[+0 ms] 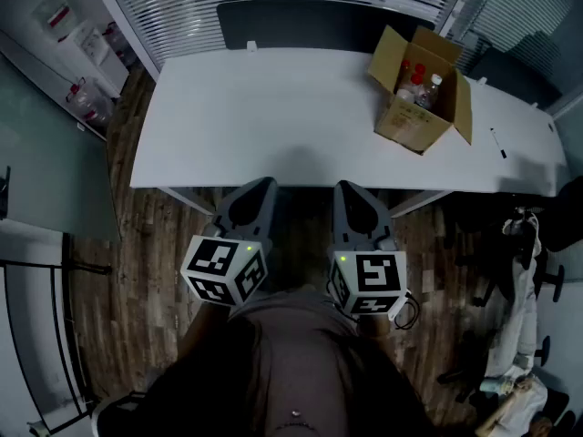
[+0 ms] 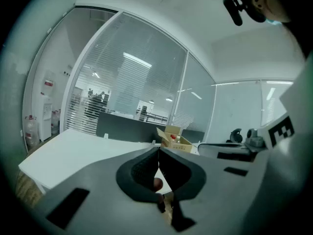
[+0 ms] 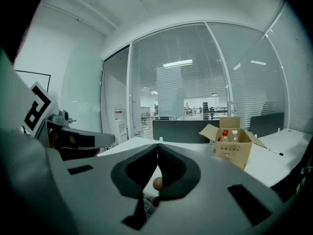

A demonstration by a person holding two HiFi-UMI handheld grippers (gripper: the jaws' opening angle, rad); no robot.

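Cardboard box (image 1: 412, 122) far ahead-right of left claw (image 1: 259, 188), right claw (image 1: 350, 191); both pressed together

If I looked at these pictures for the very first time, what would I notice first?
Probably the open cardboard box with bottles inside, standing at the far right of the white table. Next come the left claw and the right claw, side by side at the table's near edge. Both are shut with nothing in them, and each carries one of the black-and-white marker cubes.
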